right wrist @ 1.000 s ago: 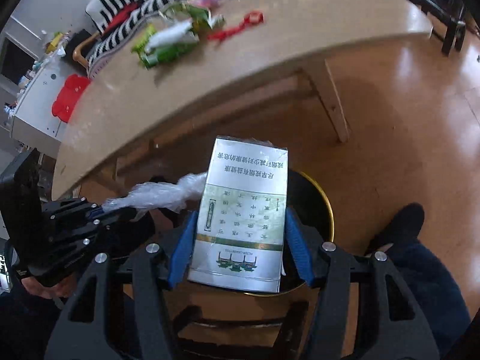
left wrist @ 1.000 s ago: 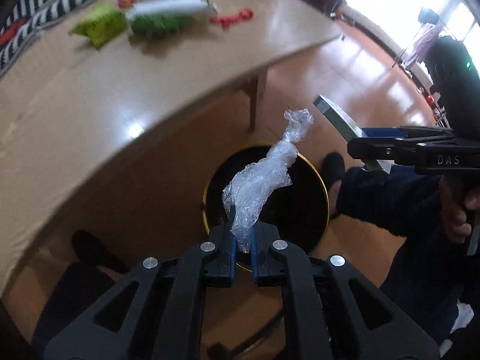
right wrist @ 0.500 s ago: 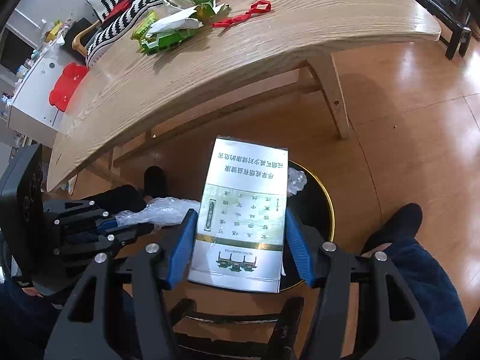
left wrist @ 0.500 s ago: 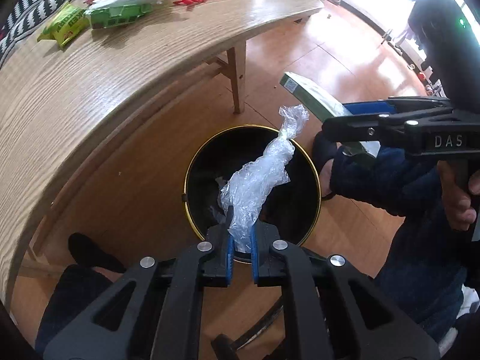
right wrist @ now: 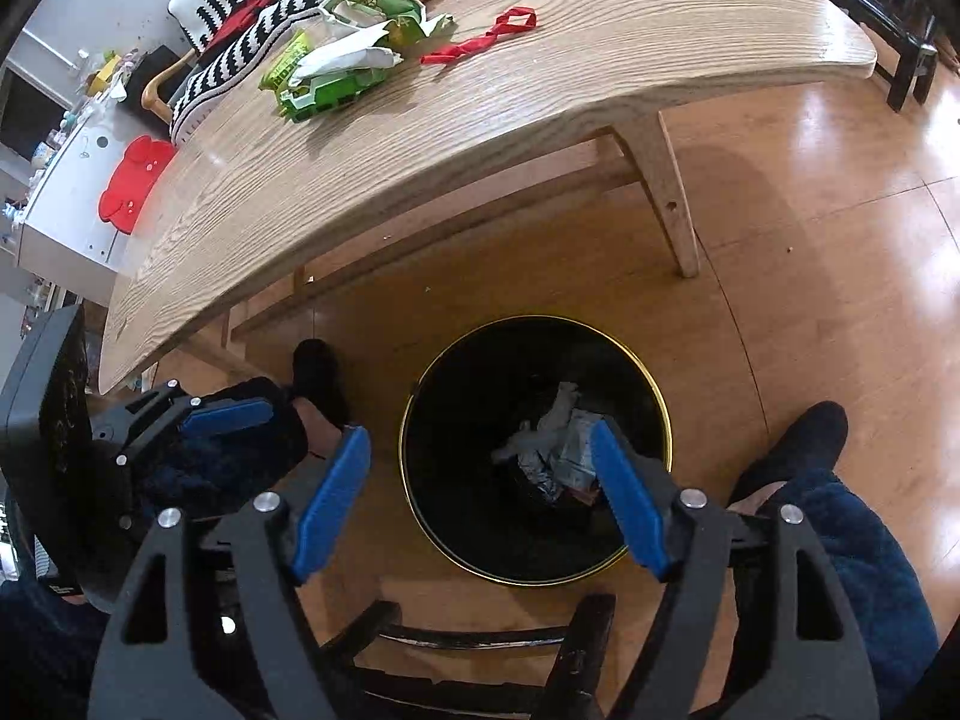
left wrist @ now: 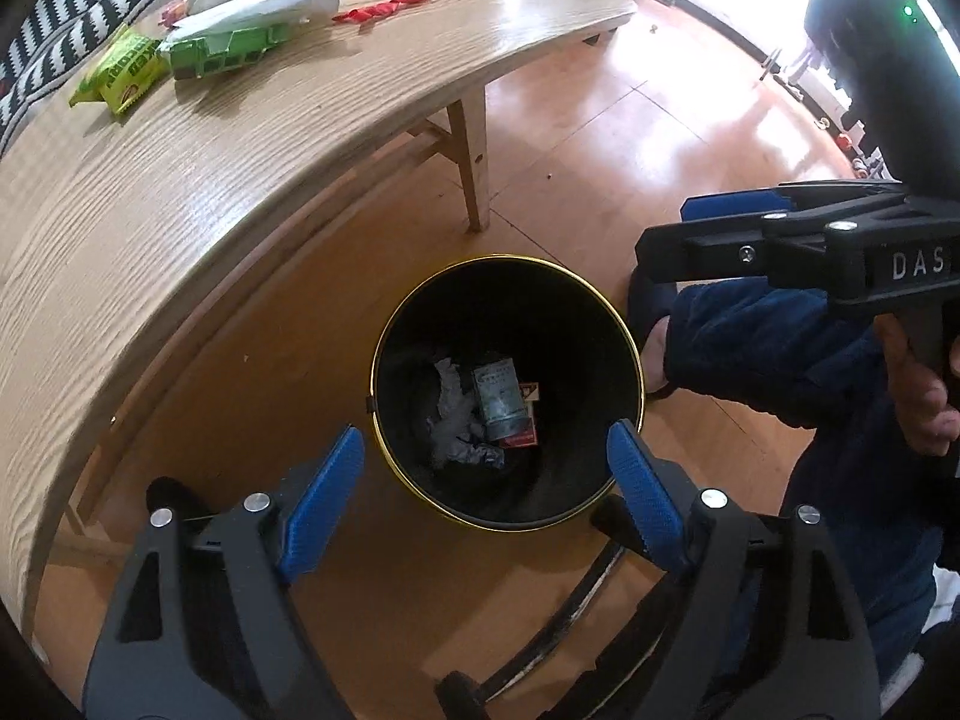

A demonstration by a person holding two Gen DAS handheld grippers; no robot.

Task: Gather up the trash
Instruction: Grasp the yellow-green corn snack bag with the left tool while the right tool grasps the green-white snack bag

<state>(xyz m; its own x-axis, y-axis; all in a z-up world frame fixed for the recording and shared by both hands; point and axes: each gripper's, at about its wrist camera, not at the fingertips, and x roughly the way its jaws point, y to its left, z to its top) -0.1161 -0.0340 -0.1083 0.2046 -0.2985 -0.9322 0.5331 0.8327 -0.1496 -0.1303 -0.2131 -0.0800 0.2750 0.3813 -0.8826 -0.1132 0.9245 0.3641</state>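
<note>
The crumpled plastic wrap [left wrist: 457, 427] and the flat box [left wrist: 499, 399] lie at the bottom of the black bin [left wrist: 384, 396] on the floor beside the table [left wrist: 198, 180]. Your left gripper [left wrist: 486, 462] and right gripper [right wrist: 480, 456] hang above it, jaws spread wide and holding nothing. More wrappers [right wrist: 336, 69] sit on the table.

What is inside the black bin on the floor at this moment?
In the bin lie a crumpled clear plastic wrap, a pale printed box and a red-edged packet partly under the box. Anything beneath them is hidden in the dark bottom.

"das" on right gripper [left wrist: 708, 222]
</note>
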